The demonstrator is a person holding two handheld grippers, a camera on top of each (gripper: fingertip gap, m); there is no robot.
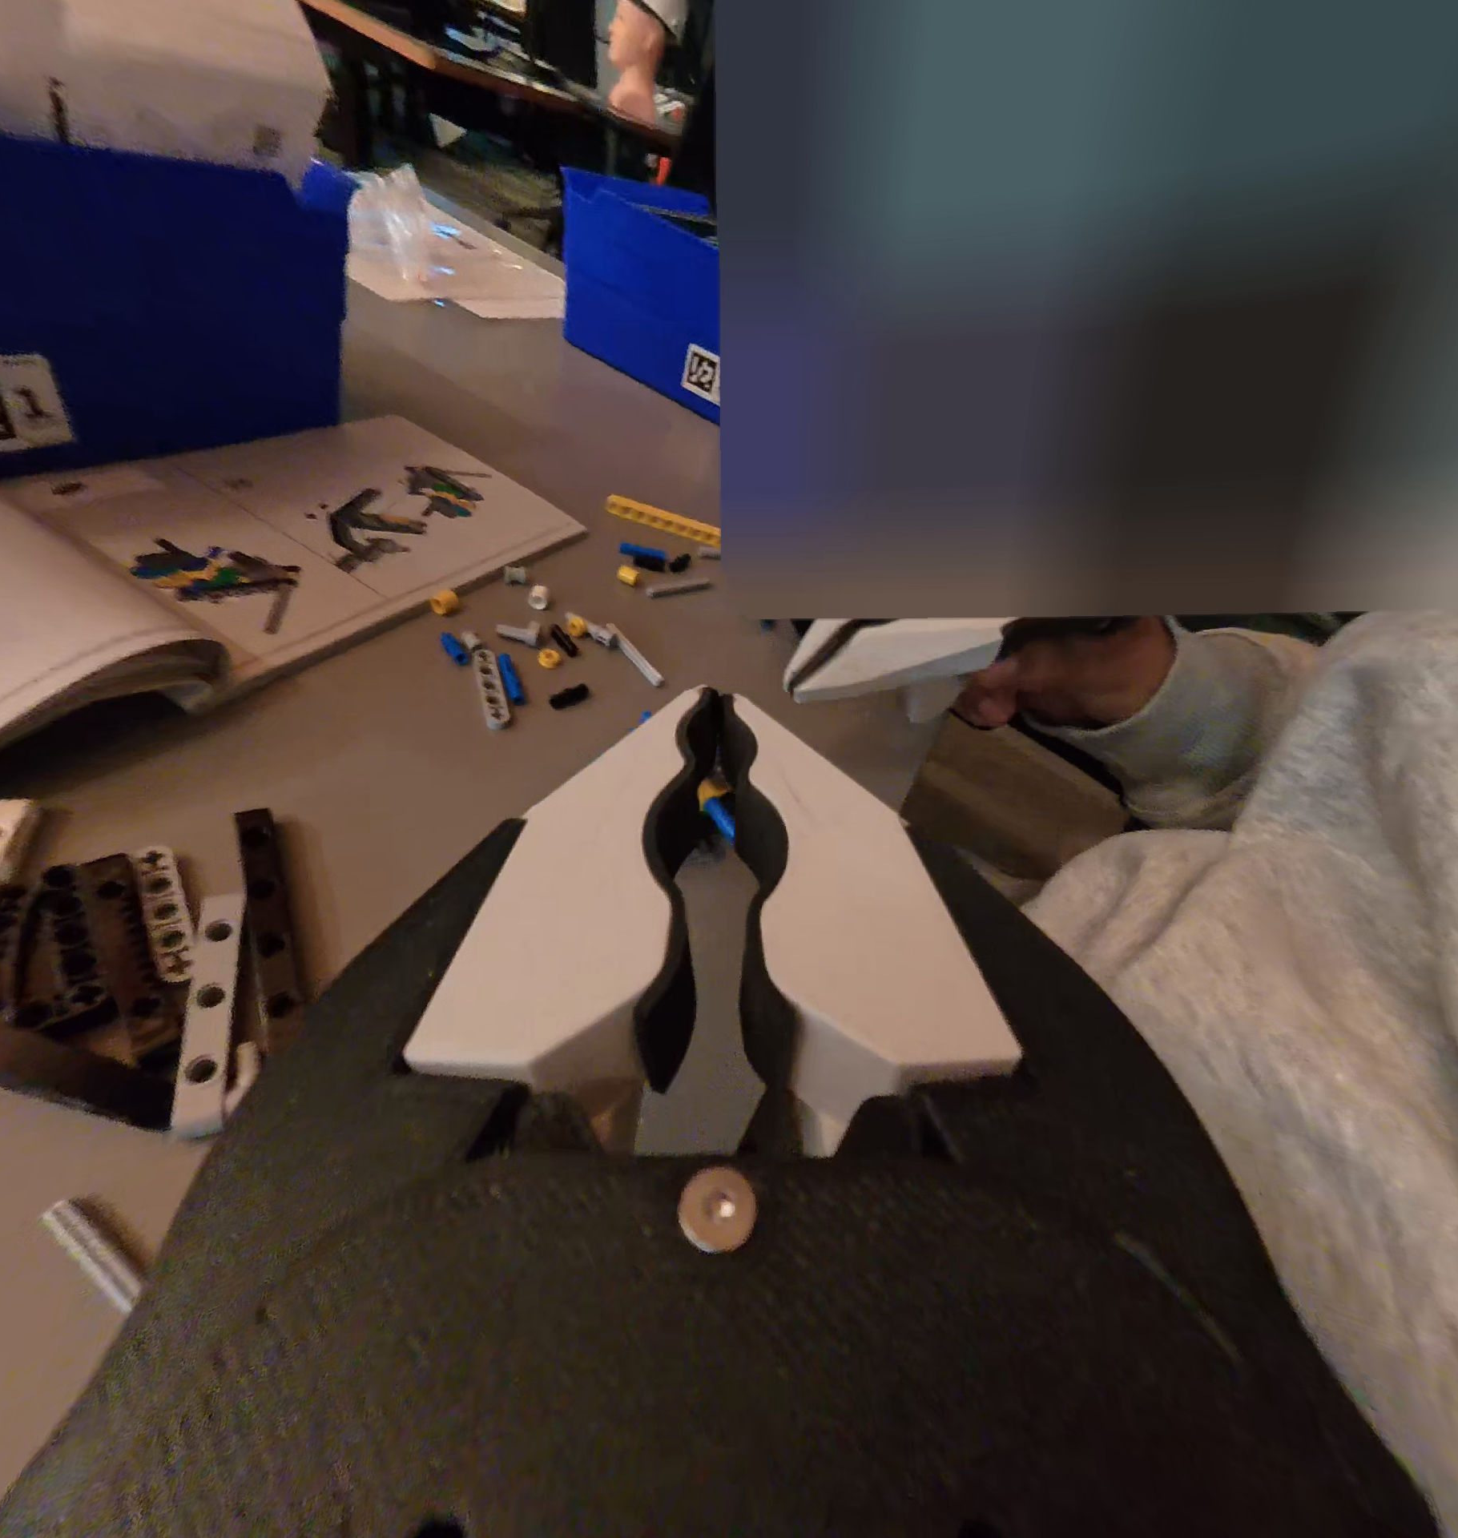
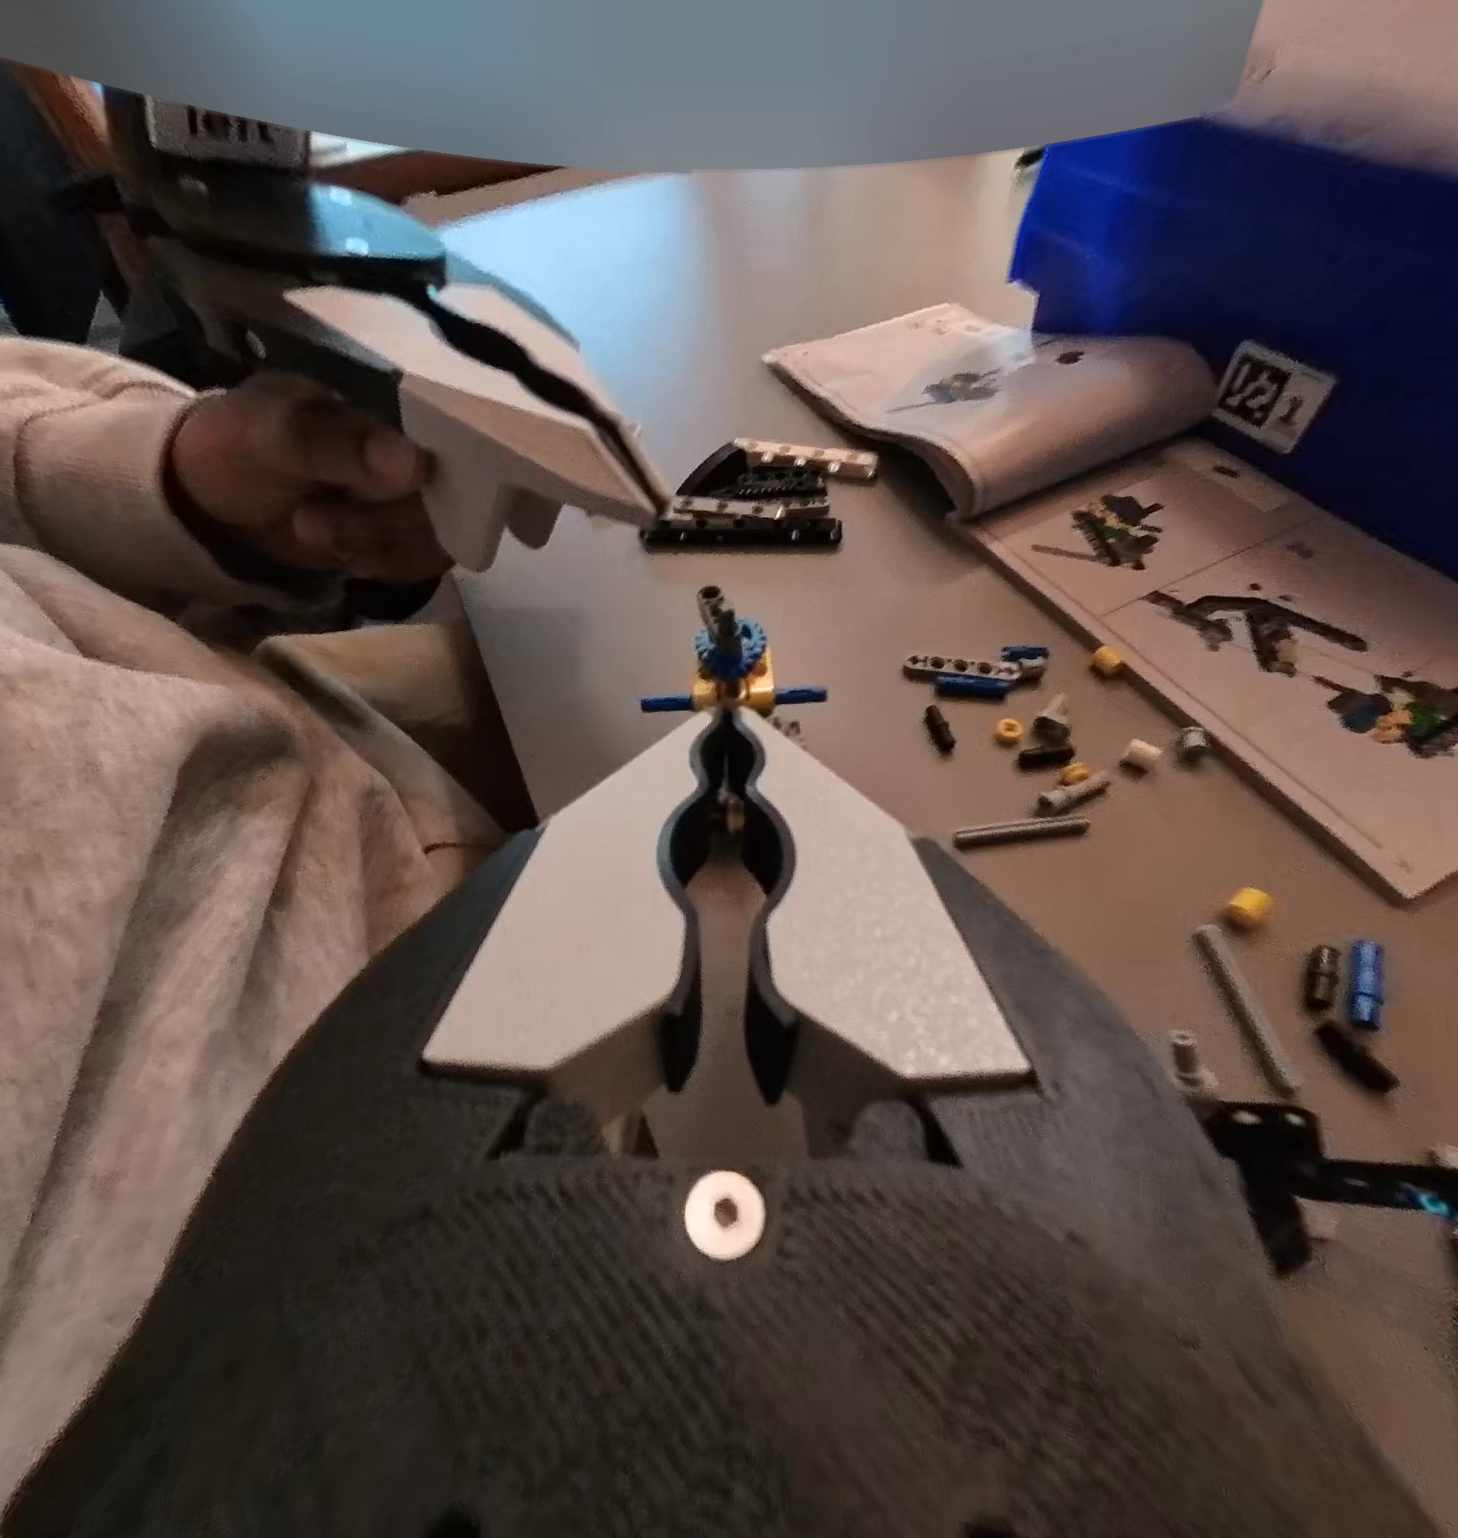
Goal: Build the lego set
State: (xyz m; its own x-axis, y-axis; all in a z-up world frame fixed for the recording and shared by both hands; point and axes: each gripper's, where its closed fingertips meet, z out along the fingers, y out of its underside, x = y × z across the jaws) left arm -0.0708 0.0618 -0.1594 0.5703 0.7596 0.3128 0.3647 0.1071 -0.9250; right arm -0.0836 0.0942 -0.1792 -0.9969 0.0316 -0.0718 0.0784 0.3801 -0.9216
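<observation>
While right tongs (image 2: 721, 707) pinch a small yellow-and-blue geared plastic sub-assembly (image 2: 730, 670) at their tips, left tongs (image 1: 713, 695) sit pressed together, apparently empty; mid-assembly, next needs a loose pin (image 2: 938, 728).

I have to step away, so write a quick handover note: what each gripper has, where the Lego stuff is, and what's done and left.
Right gripper: shut on the small yellow and blue gear assembly, held above the table.
Left gripper: fingers closed; a small blue and yellow piece shows between them, though I cannot tell whether it is gripped.
On the table: black and white beam sub-build, open instruction booklet, loose pins, axles and bushes, two blue bins.
Done: two small sub-builds.
Left: most of the set; many parts lie loose.
</observation>
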